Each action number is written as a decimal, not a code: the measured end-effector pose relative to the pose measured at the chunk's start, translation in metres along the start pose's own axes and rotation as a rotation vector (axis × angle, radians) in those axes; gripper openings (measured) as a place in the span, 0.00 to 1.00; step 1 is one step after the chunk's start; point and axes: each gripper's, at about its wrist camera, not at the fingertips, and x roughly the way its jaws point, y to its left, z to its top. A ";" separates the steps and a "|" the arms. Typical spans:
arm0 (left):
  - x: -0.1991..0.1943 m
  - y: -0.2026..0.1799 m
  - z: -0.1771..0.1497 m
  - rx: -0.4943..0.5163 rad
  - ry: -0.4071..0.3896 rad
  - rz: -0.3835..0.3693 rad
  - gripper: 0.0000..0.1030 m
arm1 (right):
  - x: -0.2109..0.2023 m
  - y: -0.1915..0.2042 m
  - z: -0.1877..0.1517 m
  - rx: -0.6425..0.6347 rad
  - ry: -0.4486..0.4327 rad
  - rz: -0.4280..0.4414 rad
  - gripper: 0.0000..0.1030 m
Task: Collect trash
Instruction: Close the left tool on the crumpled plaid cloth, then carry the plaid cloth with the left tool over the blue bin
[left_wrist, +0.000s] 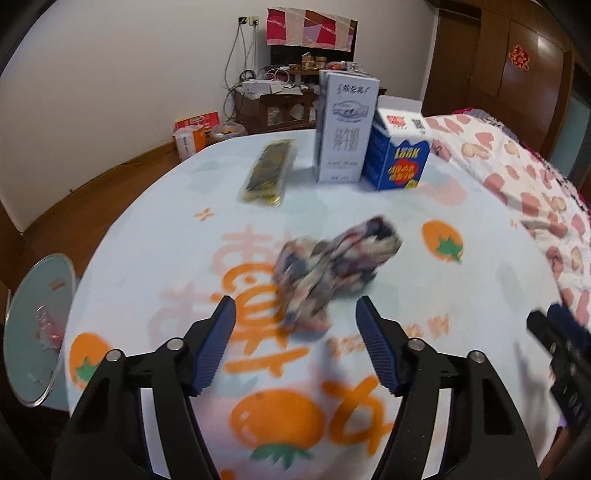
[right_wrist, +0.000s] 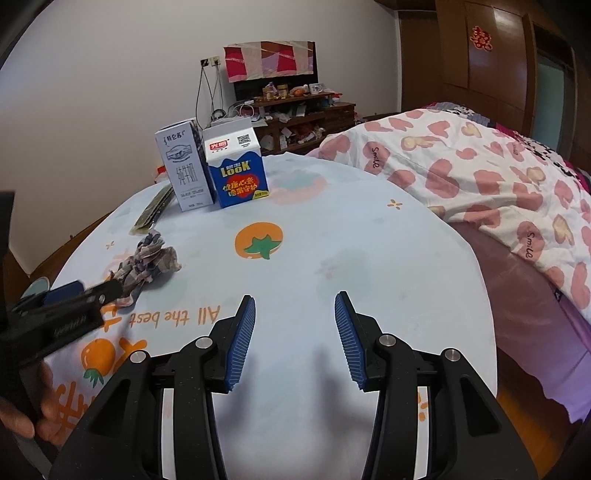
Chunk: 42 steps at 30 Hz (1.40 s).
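Hovering over one round table (right_wrist: 369, 240), left gripper (left_wrist: 295, 314) jaws apart, one crumpled wrapper (left_wrist: 332, 266) just ahead, right gripper (right_wrist: 294, 306) jaws apart, empty, two cartons: white milk carton (left_wrist: 345, 125), blue carton (left_wrist: 400, 155), one flat packet (left_wrist: 267, 173).

Crumpled wrapper (left_wrist: 334, 264) mid-table (left_wrist: 480, 295), flat packet (left_wrist: 267, 171) and two cartons (left_wrist: 345, 129) behind it.

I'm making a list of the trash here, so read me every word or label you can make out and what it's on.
"LOOK": blue milk carton.
"All the best": printed on the tablecloth, upside down in the right wrist view.
"Smile": heart-pattern quilt, in two spots.
White milk carton: Chinese print, too small to read surely.
Dark flat wrapper: blurred, unreadable.
Red wardrobe sign: a decorative Chinese character.
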 end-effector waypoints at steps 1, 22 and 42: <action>0.003 -0.003 0.004 0.005 -0.003 0.000 0.63 | 0.000 -0.001 0.000 0.004 0.000 0.002 0.44; -0.019 -0.014 -0.015 0.086 -0.028 0.034 0.12 | -0.012 0.015 -0.011 -0.005 0.007 0.008 0.44; -0.091 0.119 -0.057 -0.050 -0.070 0.164 0.12 | -0.041 0.131 -0.034 -0.164 0.043 0.169 0.44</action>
